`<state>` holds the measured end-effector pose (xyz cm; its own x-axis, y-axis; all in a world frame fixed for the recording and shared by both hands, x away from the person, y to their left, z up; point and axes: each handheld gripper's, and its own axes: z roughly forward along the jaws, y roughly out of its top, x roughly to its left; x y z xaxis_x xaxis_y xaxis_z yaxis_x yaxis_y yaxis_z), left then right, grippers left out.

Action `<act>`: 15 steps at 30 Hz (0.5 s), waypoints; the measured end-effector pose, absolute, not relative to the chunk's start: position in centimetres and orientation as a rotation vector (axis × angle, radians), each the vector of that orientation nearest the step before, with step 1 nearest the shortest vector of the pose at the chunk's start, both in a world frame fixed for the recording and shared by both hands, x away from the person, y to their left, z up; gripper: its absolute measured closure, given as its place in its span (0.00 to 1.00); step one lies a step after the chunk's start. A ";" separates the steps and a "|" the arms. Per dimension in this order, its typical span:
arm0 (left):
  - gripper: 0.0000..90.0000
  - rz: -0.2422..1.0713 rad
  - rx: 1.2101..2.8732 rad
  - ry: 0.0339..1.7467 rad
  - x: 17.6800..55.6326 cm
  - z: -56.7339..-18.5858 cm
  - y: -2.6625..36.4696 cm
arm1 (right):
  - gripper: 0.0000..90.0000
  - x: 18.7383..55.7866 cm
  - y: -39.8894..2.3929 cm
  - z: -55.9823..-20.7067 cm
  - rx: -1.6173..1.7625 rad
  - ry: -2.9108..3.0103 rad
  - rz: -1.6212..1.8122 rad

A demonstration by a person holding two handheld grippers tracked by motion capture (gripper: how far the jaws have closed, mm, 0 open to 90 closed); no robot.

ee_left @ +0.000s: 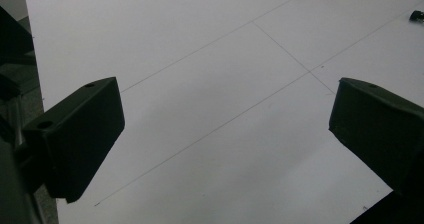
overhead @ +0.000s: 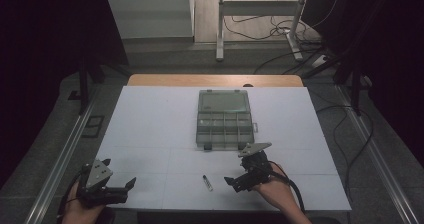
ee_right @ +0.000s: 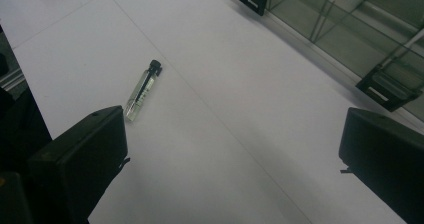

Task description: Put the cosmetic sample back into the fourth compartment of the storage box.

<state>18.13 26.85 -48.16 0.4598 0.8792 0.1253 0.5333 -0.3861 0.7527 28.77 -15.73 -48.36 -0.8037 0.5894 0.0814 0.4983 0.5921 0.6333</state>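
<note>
One vial [overhead: 207, 182] on table, just left of open right tongs [overhead: 231, 181]

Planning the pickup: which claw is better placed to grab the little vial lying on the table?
Right. The right claw is open just beside the vial, which lies close ahead of its jaws. The left claw sits farther off, near the table's corner.

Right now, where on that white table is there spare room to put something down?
Bare stretches flank the compartment box left and right. Tighter along the near edge: the vial lies between the left gripper and right gripper.
</note>
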 end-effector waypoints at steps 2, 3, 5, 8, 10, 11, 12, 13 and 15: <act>0.02 0.693 2.068 1.172 18.1 -48.2 26.8 | 0.00 28.8 -15.5 -48.5 0.915 2.689 0.996; 0.02 0.693 2.068 1.171 18.1 -48.2 26.8 | 0.00 28.8 -15.4 -48.5 0.920 2.692 0.992; 0.02 0.694 2.070 1.170 18.1 -48.2 26.8 | 0.00 29.0 -15.1 -48.6 0.936 2.696 1.004; 0.02 0.694 2.071 1.169 18.1 -48.2 26.8 | 0.00 29.1 -14.7 -48.6 0.960 2.701 1.024; 0.02 0.694 2.072 1.169 18.1 -48.2 26.8 | 0.00 29.1 -14.4 -48.7 0.957 2.701 1.009; 0.02 0.694 2.071 1.169 18.1 -48.2 26.8 | 0.00 29.2 -14.2 -48.7 0.954 2.702 1.001; 0.02 0.694 2.071 1.168 18.1 -48.2 26.8 | 0.00 29.2 -14.1 -48.8 0.952 2.702 0.996; 0.02 0.695 2.071 1.167 18.1 -48.2 26.8 | 0.00 29.2 -13.9 -48.8 0.949 2.704 0.987; 0.02 0.694 2.072 1.167 18.1 -48.2 26.8 | 0.00 29.3 -13.6 -48.9 0.944 2.708 0.963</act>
<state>18.13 26.82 -48.18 0.4631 0.8770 0.1284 0.5311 -0.3905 0.7519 29.29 -13.57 -48.95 -0.7992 0.5936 0.0945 0.5199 0.6039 0.6041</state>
